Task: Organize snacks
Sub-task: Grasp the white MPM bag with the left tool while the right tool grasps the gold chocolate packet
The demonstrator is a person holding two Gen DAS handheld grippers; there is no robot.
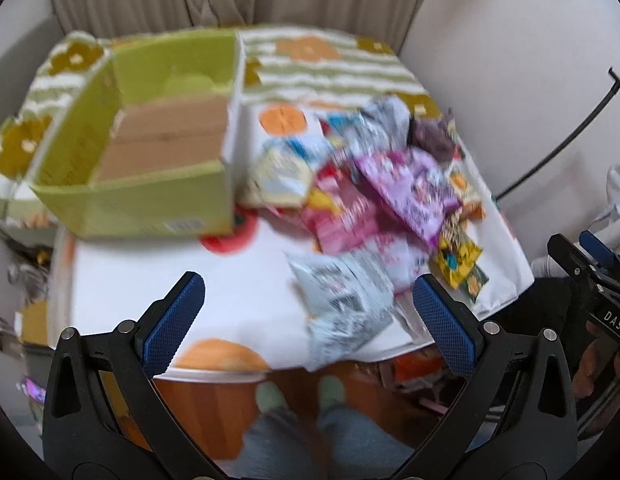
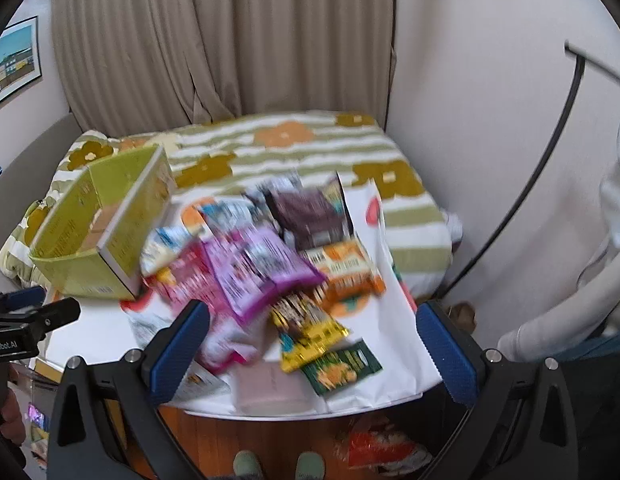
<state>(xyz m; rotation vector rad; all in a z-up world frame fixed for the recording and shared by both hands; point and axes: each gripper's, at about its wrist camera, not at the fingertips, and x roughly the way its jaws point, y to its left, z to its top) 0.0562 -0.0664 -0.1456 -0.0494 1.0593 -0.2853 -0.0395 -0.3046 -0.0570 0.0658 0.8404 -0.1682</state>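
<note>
A pile of snack packets lies on a white table [image 1: 238,304], blurred in both views. It holds a purple packet [image 1: 410,188] [image 2: 258,268], a pink one [image 1: 342,212], a silver-white one [image 1: 342,300], a yellow one [image 2: 306,336], an orange one [image 2: 346,272] and a dark maroon one [image 2: 310,216]. A green cardboard box [image 1: 142,192] [image 2: 90,264], open and empty, stands left of the pile. My left gripper [image 1: 306,320] is open above the table's near edge, empty. My right gripper [image 2: 310,344] is open over the pile's near side, empty.
A flowered striped bedspread [image 2: 310,152] lies behind the table, with beige curtains [image 2: 230,40] beyond. A black cable [image 2: 550,152] runs down the right wall. An orange-red packet [image 2: 382,448] lies on the wooden floor under the table, near the person's feet [image 2: 278,464].
</note>
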